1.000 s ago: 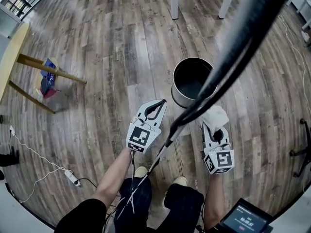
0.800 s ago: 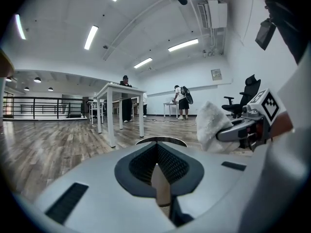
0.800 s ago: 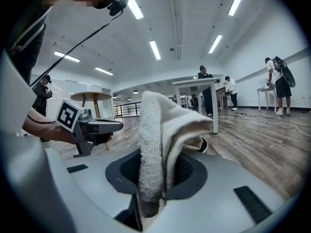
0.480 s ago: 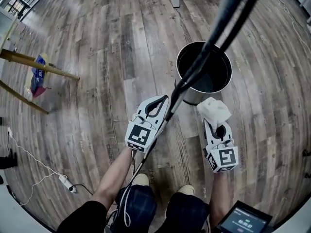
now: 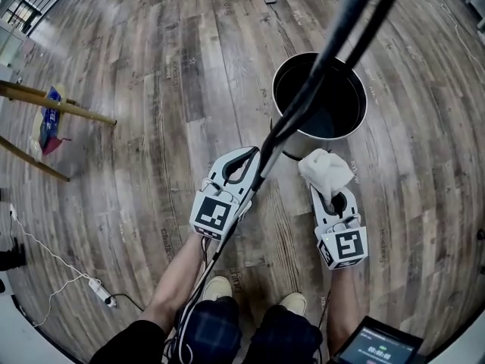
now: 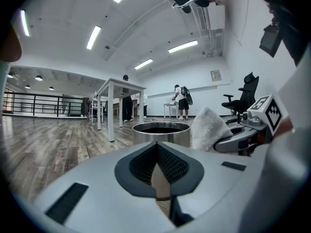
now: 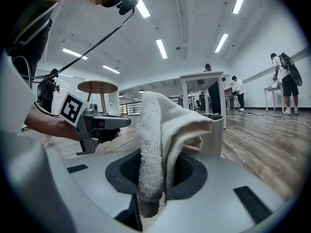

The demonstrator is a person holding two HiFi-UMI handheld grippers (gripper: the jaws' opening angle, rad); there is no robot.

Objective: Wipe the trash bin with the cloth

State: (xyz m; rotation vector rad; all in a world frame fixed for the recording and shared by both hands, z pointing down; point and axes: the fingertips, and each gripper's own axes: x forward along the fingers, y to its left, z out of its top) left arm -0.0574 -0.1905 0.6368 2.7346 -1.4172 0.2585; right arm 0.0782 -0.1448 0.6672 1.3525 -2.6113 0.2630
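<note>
trash bin point(image 5: 361, 89) upright on wood floor point(image 5: 151, 89), 1 o'clock in head view | cloth point(image 5: 326, 171) bunched at bin's 6 o'clock, just beside its wall | right gripper point(image 5: 326, 193) fingers clamped on cloth | left gripper point(image 5: 247, 158) at cloth's 9 o'clock, fingers closed together, nothing between | black cable point(image 5: 303, 108) crosses over bin

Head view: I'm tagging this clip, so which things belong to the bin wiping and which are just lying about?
For the job: trash bin; white cloth; right gripper, jaws shut on the cloth; left gripper, jaws shut, empty.

Lying about: blue packet; wooden table legs; power strip; screen.
</note>
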